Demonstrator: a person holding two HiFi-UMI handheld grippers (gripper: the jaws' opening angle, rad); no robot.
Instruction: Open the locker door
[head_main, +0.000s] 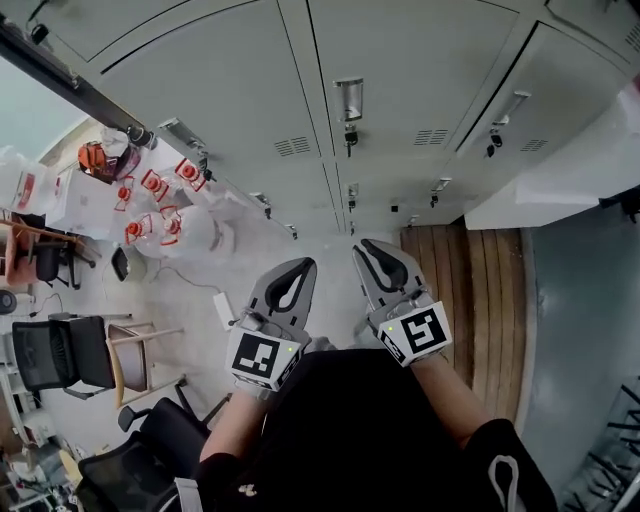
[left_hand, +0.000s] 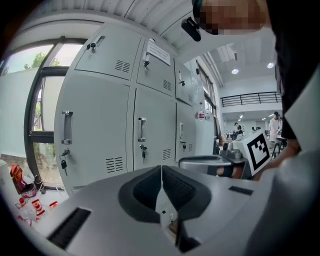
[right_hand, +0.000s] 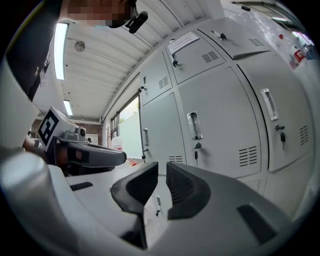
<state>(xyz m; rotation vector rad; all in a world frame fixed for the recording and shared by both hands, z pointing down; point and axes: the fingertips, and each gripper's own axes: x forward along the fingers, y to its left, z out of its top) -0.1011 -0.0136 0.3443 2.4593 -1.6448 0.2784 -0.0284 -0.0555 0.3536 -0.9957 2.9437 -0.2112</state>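
Observation:
A bank of grey lockers (head_main: 400, 60) fills the top of the head view. The door straight ahead has a metal handle (head_main: 349, 99) with a key (head_main: 350, 137) hanging below it. My left gripper (head_main: 304, 266) and right gripper (head_main: 366, 246) are held side by side in front of me, well short of the lockers. Both are shut and hold nothing. In the left gripper view, my left gripper (left_hand: 161, 171) has its jaws together and faces a closed door with a handle (left_hand: 142, 129). The right gripper view shows my right gripper (right_hand: 161, 170) pointing towards a handle (right_hand: 193, 125).
White bags with red-topped bottles (head_main: 158, 208) lie on the floor at left, near black chairs (head_main: 65, 352) and a white power strip (head_main: 222, 309). A wooden floor strip (head_main: 462, 290) runs at right. A window (left_hand: 44, 115) adjoins the lockers.

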